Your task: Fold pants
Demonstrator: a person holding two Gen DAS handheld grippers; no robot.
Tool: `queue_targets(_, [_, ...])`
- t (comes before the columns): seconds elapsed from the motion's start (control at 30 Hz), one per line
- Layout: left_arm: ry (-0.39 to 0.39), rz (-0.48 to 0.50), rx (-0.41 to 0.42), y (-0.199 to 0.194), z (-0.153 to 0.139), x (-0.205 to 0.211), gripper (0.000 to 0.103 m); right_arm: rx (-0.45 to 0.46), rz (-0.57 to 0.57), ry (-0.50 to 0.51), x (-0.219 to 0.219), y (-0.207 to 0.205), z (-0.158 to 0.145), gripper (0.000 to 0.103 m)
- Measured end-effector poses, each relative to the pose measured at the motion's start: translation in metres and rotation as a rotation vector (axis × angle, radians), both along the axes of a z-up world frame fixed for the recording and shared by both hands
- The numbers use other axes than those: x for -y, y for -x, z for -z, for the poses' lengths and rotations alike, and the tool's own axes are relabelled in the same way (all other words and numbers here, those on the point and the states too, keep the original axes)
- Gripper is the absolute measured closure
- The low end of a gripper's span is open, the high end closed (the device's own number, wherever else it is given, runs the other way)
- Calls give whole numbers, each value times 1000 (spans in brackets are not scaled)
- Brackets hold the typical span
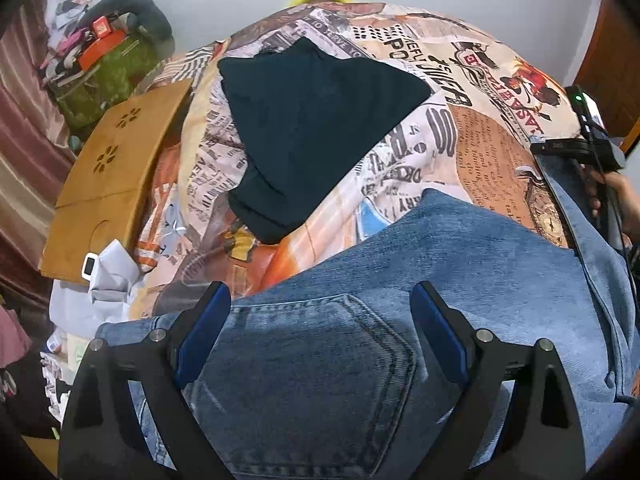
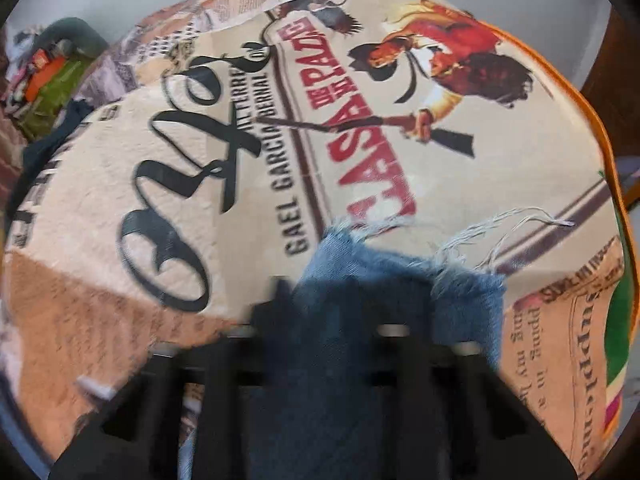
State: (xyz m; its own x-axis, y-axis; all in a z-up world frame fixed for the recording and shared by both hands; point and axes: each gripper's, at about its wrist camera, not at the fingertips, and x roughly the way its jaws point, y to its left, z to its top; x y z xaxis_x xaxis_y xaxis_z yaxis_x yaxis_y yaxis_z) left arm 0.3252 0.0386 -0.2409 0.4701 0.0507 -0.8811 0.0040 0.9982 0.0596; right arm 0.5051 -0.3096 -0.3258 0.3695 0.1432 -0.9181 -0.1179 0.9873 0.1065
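Blue jeans [image 1: 460, 264] lie spread on a printed bedspread [image 1: 472, 136]. My left gripper [image 1: 320, 292] hovers over the back pocket [image 1: 304, 384], with its blue pads [image 1: 202, 330] wide apart and open and nothing pinched. In the right wrist view the picture is blurred. There the frayed hem of a jeans leg [image 2: 400, 280] runs in between the dark fingers of my right gripper [image 2: 332, 304], which stand close together on the denim. Loose white threads [image 2: 516, 220] trail from the hem over the bedspread [image 2: 200, 216]. A hand [image 1: 626, 204] holds the right gripper at the far right of the left wrist view.
A folded black garment [image 1: 312, 132] lies on the bed beyond the jeans. A wooden lap table [image 1: 108, 176] leans at the bed's left edge, with white papers [image 1: 112, 276] below it. A green bag [image 1: 108, 72] full of clutter and a striped curtain [image 1: 24, 128] stand further left.
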Motion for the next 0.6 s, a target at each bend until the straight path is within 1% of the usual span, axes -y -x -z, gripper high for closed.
queue_targets(0.03, [-2, 5, 0, 0, 0, 2, 11, -3, -1, -3, -1, -1, 2, 93])
queue_targets(0.13, [-12, 29, 0, 3, -2, 10, 11, 12, -3, -9, 0, 1, -3, 97])
queue_targets(0.2, [-22, 39, -1, 5, -4, 15, 11, 28, 12, -43, 7, 8, -14, 97])
queue_targets(0.27, [-11, 55, -14, 9, -5, 23, 11, 61, 21, -74, 17, 17, -32, 98])
queue_targets(0.33, [8, 74, -27, 13, -6, 33, 11, 105, 20, -110, 34, 34, -61, 98])
queue_targets(0.4, [2, 84, -34, 17, -8, 46, 11, 158, 28, -129, 55, 52, -92, 98])
queue_targets(0.5, [13, 122, -51, 25, -10, 69, 11, 259, 76, -175, 103, 87, -150, 98])
queue_targets(0.6, [-12, 163, -59, 36, -14, 97, 11, 364, 129, -218, 146, 125, -205, 98])
